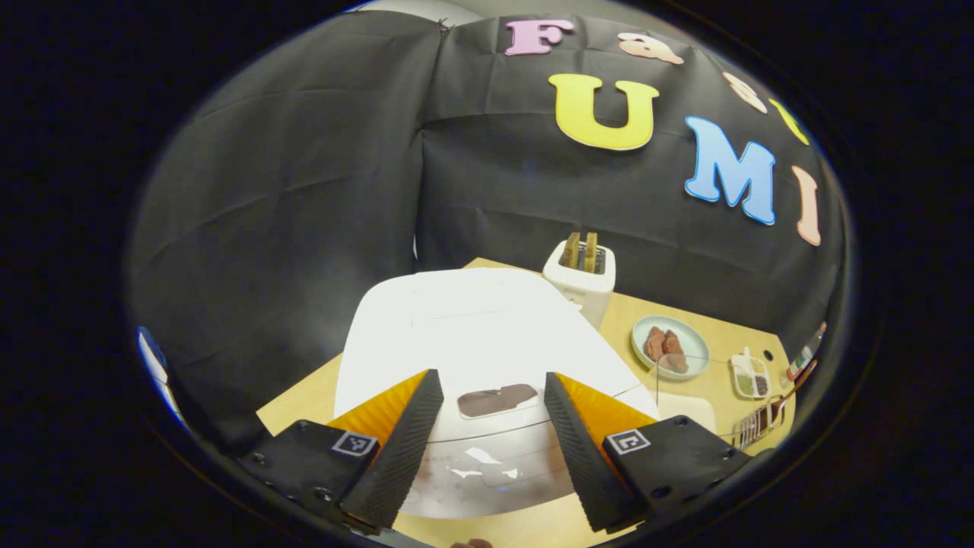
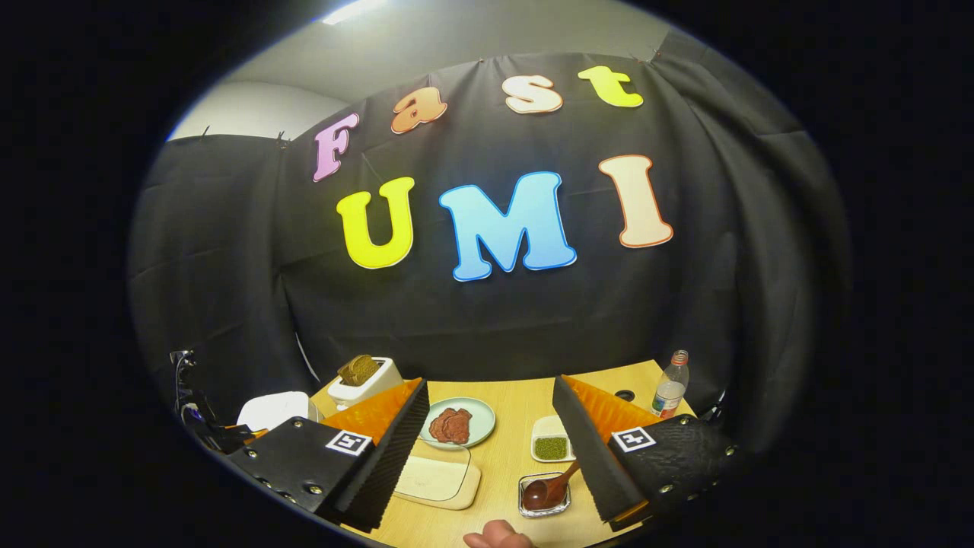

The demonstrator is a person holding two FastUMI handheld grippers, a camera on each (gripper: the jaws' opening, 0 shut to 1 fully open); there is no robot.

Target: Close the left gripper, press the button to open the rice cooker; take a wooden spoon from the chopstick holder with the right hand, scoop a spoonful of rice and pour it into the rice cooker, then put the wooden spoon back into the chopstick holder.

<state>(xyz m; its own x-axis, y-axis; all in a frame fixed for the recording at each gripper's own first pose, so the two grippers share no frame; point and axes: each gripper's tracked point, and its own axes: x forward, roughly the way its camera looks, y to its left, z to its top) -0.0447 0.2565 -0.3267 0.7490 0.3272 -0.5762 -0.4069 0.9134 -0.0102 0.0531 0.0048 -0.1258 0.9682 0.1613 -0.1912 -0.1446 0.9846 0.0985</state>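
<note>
Left tongs (image 1: pixel 487 449) wide apart, nothing held — white rice cooker (image 1: pixel 472 335) directly ahead, lid down, dark button (image 1: pixel 496 399) between fingers. Beyond cooker, toaster (image 1: pixel 580 278) with two slices; to right of it, plate of meat (image 1: pixel 671 346) on table (image 1: pixel 730 335).

Right tongs (image 2: pixel 491 457) also apart, empty — wooden spoon (image 2: pixel 549 487) lies just ahead in small glass dish (image 2: pixel 545 496), close to right finger. Past it, dish of green beans (image 2: pixel 552 447), plate of meat, cutting board (image 2: pixel 437 478); bottle (image 2: pixel 670 387) far right. Rice cooker at far left.
</note>
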